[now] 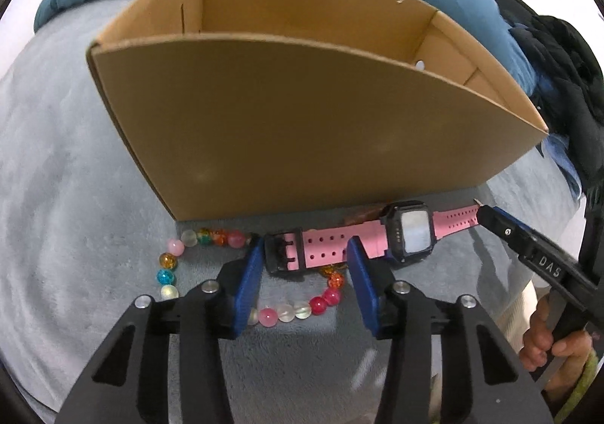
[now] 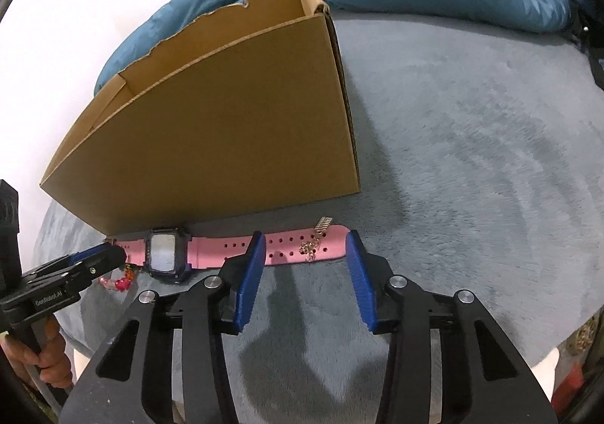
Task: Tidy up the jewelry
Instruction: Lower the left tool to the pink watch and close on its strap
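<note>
Where both grippers gape: pink watch [image 1: 362, 241] between left gripper's [image 1: 305, 254] fingers.

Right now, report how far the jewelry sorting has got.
Done: nothing seems packed; the visible inside of the cardboard box shows no jewelry. In hand: the left gripper and right gripper both stand open around the pink watch strap ends. Left: the watch, the bead bracelet and a small chain lie on the grey blanket.
</note>
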